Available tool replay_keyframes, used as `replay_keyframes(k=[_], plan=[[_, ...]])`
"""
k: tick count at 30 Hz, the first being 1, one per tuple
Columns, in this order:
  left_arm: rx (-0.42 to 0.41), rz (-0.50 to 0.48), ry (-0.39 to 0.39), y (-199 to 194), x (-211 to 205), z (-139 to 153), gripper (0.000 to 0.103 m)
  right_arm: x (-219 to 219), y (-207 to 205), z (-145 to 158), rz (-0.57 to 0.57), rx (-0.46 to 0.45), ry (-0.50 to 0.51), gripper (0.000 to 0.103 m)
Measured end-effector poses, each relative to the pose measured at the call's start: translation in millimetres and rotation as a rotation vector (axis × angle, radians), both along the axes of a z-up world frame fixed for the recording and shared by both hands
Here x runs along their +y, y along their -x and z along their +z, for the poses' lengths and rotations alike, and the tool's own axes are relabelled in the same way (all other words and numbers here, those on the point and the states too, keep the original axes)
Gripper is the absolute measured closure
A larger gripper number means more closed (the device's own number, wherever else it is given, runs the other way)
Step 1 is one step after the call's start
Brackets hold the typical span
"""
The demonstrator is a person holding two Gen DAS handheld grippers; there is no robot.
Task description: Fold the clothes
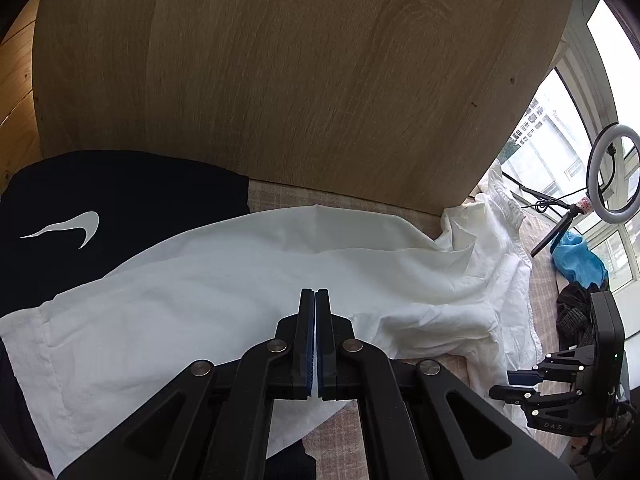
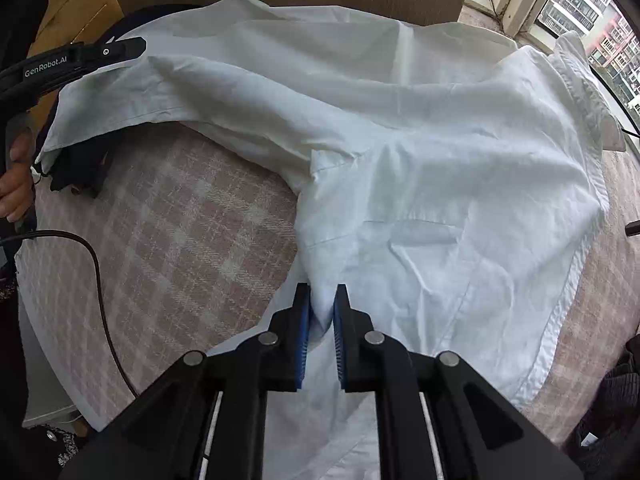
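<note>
The left gripper [image 1: 315, 300] is closed on a thin edge of the white shirt [image 2: 420, 160], spread over the plaid bed [image 2: 180, 220]. The right gripper [image 2: 321, 296] pinches a bunched hem, likely to fold it over.

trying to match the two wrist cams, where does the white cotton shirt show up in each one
Left wrist view: the white cotton shirt runs across the middle, from lower left to right, with the left gripper shut on its fabric.
Right wrist view: the shirt fills the centre and right, with the right gripper pinching a fold at bottom centre.
Shared landmark: the pink plaid bed cover under the shirt.
</note>
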State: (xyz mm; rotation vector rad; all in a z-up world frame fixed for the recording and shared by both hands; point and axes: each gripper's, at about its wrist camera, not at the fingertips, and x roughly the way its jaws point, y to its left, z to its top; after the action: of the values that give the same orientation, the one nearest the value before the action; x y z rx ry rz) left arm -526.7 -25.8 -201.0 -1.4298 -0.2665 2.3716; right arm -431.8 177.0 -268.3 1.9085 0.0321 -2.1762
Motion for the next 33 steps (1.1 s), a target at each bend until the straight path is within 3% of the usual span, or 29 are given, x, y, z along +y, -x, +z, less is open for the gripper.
replay_keyframes(k=[4,5,8,9,11,13,17,20,23,27,33], plan=[[-0.004,-0.145,0.018,-50.5,17.8,8.1,0.095,44.0,-32.9,34.4,-0.119,0.062,0.151,0.067],[-0.021,-0.192,0.023,-67.3,22.9,8.5,0.093,57.0,-45.3,38.4,-0.152,0.069,0.146,0.062],[-0.084,-0.268,0.020,-116.8,27.4,10.4,0.093,94.9,-89.1,44.3,-0.248,0.067,0.103,0.062],[-0.115,-0.285,-0.004,-132.6,27.1,11.2,0.093,107.9,-113.4,41.8,-0.281,0.041,0.088,0.062],[-0.193,-0.317,-0.089,-164.2,30.4,11.3,0.081,136.4,-162.0,37.2,-0.345,-0.007,0.070,0.062],[-0.282,-0.358,-0.145,-194.8,41.3,1.6,0.077,148.0,-208.6,25.8,-0.397,-0.042,0.083,0.060],[-0.340,-0.434,-0.083,-236.7,88.6,-21.9,0.077,151.8,-270.9,-8.2,-0.483,-0.096,0.098,0.056],[-0.351,-0.431,-0.053,-246.8,121.4,-36.2,0.076,150.1,-280.6,-23.3,-0.517,-0.090,0.176,0.056],[-0.310,-0.426,0.026,-254.5,146.7,-45.7,0.072,147.1,-281.9,-30.2,-0.522,-0.073,0.225,0.056],[-0.290,-0.417,0.077,-263.8,161.3,-48.0,0.070,139.1,-277.3,-30.5,-0.501,-0.056,0.252,0.046],[-0.352,-0.418,0.025,-278.8,125.1,-9.5,0.072,98.7,-264.0,-27.2,-0.324,-0.003,0.073,0.047]])
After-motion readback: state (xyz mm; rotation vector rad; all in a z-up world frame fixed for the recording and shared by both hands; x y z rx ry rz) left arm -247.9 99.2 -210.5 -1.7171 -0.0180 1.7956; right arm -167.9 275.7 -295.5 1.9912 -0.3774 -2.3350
